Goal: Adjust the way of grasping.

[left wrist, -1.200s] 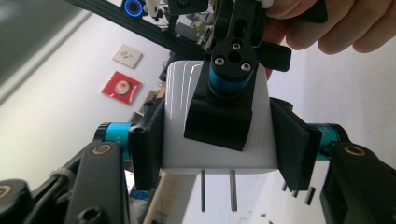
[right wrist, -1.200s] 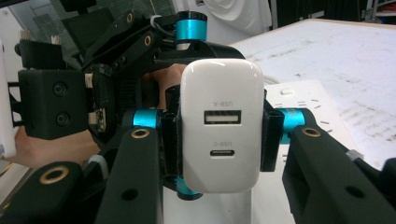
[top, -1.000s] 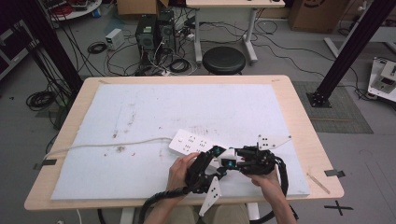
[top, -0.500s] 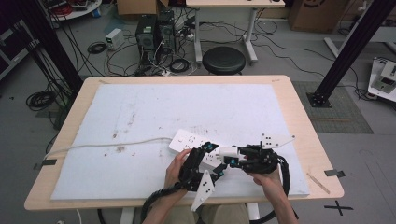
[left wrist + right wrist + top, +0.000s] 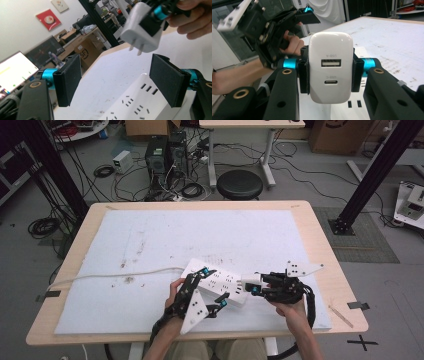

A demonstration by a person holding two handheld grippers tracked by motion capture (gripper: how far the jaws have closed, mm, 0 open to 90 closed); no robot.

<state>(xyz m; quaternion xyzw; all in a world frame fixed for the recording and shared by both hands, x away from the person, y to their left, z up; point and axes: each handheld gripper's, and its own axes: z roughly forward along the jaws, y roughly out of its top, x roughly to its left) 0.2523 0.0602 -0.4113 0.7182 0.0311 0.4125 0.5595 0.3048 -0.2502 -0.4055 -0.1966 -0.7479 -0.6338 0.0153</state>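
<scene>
A white power strip [image 5: 215,281] lies on the white mat near the front edge, its cord [image 5: 115,276] trailing left. My left gripper [image 5: 215,287] is open with its jaws astride the strip; they have just been opening. In the left gripper view the pads [image 5: 68,82] stand apart above the strip's sockets [image 5: 135,105] without pressing on it. My right gripper [image 5: 256,287] is shut on a white USB charger [image 5: 330,65], ports facing its camera. The charger [image 5: 142,27] hangs just above the strip, with its two prongs pointing down at it.
The white mat [image 5: 200,235] covers most of the wooden table [image 5: 325,250]. A thin stick [image 5: 341,313] and a tape strip [image 5: 359,304] lie at the front right edge. Behind the table are a black stool [image 5: 240,184] and floor cables.
My left gripper has slid left along the power strip and its jaws have spread wider. The right gripper has stayed put with the charger.
</scene>
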